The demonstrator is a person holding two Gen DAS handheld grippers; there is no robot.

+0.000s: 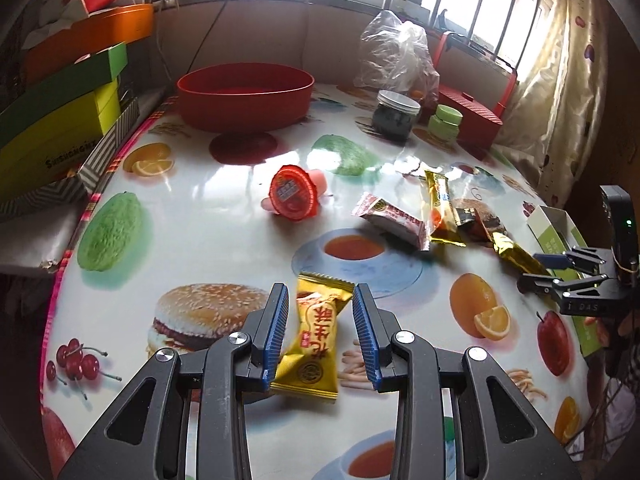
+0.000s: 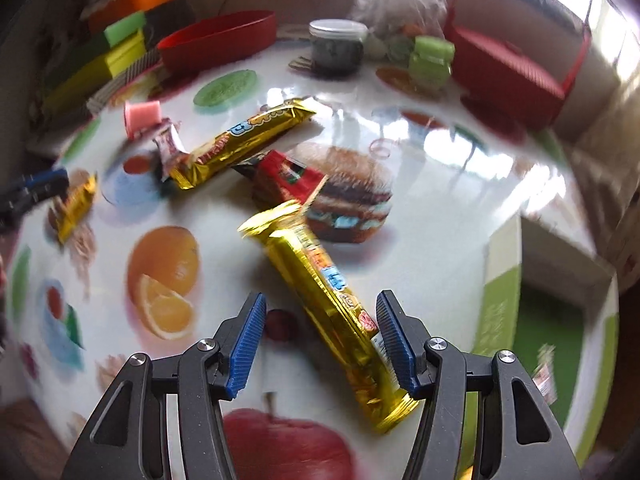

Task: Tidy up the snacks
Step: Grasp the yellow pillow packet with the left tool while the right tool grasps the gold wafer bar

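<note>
Two hand-held grippers are in view, each set over one snack. The left gripper has its jaws astride a yellow candy packet; the left pad appears to touch the wrapper, a gap shows at the right pad, so a firm grip is not confirmed. The packet's long axis runs near to far, along the fingers. The right gripper stands open around the near end of a gold bar, whose long axis slants from far left to near right, across the jaws; the bar lies closer to the right pad. Each snack is judged nearest its own gripper.

Counted on the table: two gold bars, one yellow candy packet, one red jelly cup, one white-and-red packet, one dark red packet. One red bowl stands far left, apparently empty. One green-and-white box lies open near right.
</note>
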